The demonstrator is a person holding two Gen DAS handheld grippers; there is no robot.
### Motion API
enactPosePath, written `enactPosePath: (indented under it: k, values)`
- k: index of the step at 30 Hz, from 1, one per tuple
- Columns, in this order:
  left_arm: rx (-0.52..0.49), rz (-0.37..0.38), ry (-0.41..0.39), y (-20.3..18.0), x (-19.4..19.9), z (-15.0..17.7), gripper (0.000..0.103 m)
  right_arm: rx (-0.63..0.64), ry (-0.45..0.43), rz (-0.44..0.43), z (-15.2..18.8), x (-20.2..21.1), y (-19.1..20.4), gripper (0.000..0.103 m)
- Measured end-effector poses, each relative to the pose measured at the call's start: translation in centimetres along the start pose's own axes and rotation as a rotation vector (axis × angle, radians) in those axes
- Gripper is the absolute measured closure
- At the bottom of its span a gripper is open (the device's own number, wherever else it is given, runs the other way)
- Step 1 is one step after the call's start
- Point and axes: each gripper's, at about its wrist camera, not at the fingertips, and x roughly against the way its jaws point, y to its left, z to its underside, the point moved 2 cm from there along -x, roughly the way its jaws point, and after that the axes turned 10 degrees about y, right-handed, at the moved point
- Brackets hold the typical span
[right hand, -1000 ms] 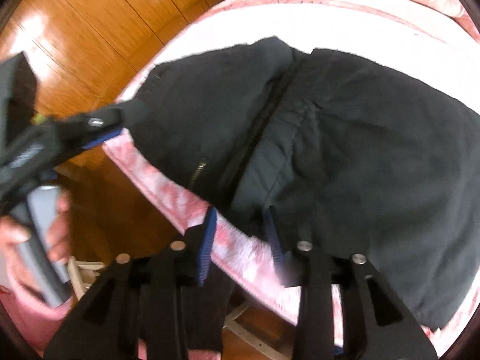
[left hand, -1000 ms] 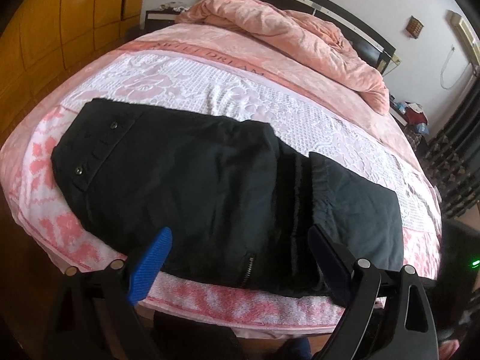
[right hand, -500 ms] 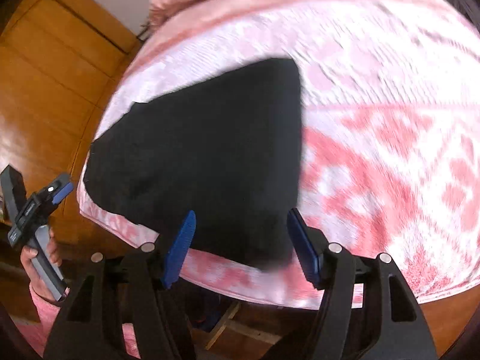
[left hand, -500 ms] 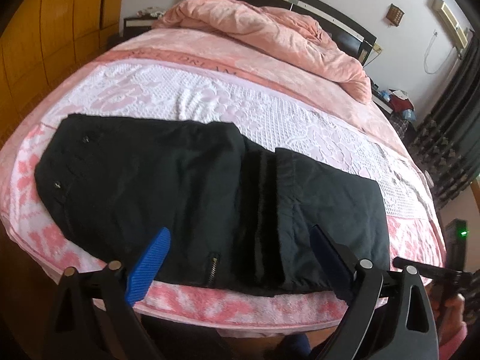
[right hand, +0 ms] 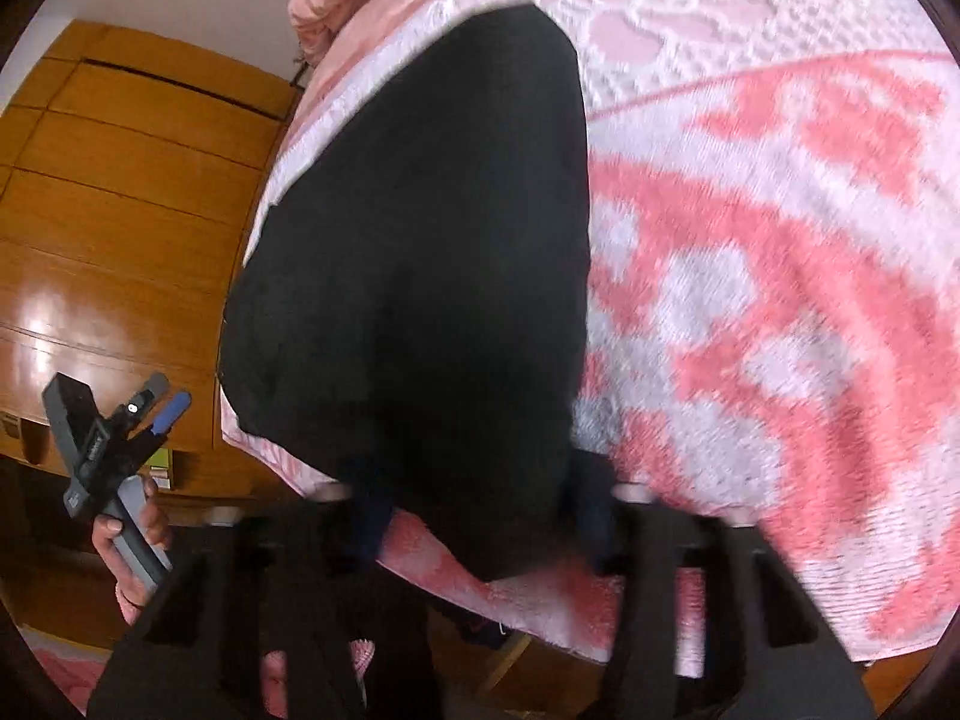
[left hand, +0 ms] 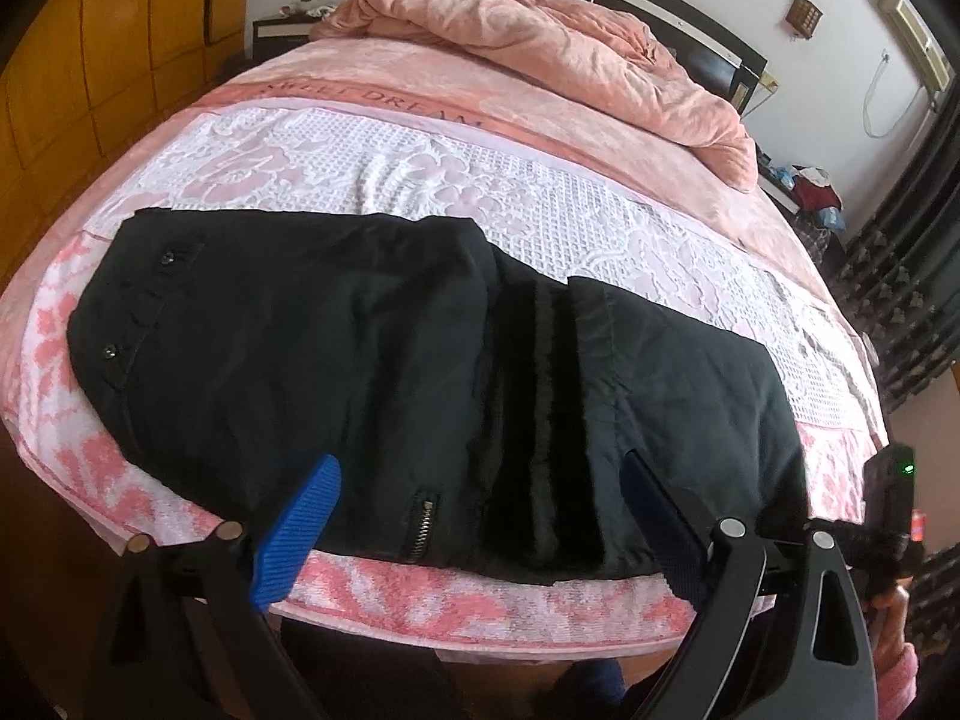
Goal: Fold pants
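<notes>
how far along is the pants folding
Partly done: the black pants lie flat across the pink patterned bedspread, one end already folded over the middle. In hand: the right claw, open, straddles the near corner; the left claw hovers open. Left: the final fold or folds.

The pants [left hand: 384, 372] lie across the near end of the bed [left hand: 480, 180], waistband off to the left. A bunched-up blanket [left hand: 558, 60] sits at the far end by the headboard [left hand: 660, 0], and wooden cabinets [left hand: 90, 60] run along the bed's left side.
</notes>
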Motion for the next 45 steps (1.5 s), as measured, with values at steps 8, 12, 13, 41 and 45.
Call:
enactPosePath:
  k: [8,12,13,41,45]
  values:
    - [-0.018,0.008,0.032,-0.7,-1.2,0.3,0.008,0.106,0.002,0.221,0.3,0.4,3.1,0.082]
    - [-0.013,0.013,0.034,-0.3,-1.3,0.6,0.008,0.068,0.03,0.255,0.6,-1.0,2.7,0.078]
    - [-0.012,0.012,0.03,-0.2,-1.2,0.6,0.008,0.054,0.024,0.239,0.7,-0.4,2.6,0.076]
    - [0.094,0.016,0.064,6.5,-3.7,0.8,0.008,0.332,0.101,0.401,-0.2,-11.0,17.0,0.058]
    - [0.187,0.055,0.028,11.0,-2.1,0.2,0.008,0.386,0.069,0.344,0.6,-9.3,19.6,0.057]
